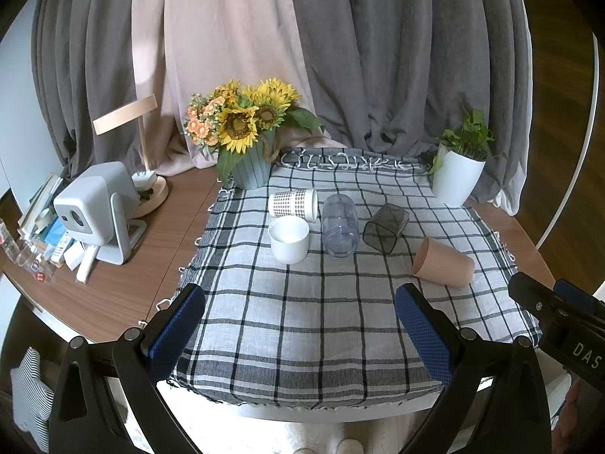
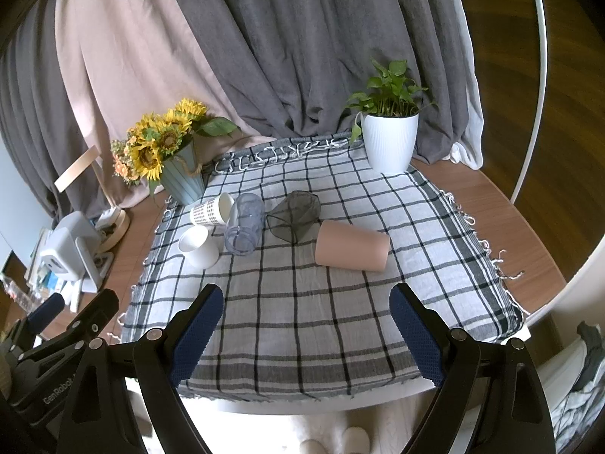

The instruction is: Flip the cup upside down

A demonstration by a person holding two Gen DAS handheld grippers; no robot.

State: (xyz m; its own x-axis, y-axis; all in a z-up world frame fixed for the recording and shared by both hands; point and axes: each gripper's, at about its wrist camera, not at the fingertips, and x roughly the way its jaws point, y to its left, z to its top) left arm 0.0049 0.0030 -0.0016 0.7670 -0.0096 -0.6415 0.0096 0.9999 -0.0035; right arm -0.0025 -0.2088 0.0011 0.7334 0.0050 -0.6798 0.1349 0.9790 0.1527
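Above cloth's near edge, left tool [image 1: 300, 317] and right tool [image 2: 306, 317] level, both agape, empty.

Ahead of the left claw [image 1: 300, 321], whose pads are dark blue on black arms, lies a white cloth [image 1: 302, 310] checked in black and grey over a brown wood counter [image 1: 151, 249]. On it are a plain white cup [image 1: 289, 239], a brown-dotted paper cup [image 1: 293, 202], a pale blue clear cup [image 1: 339, 224], a smoky grey cup [image 1: 385, 227] and, to the right, a salmon pink cup [image 1: 443, 261].
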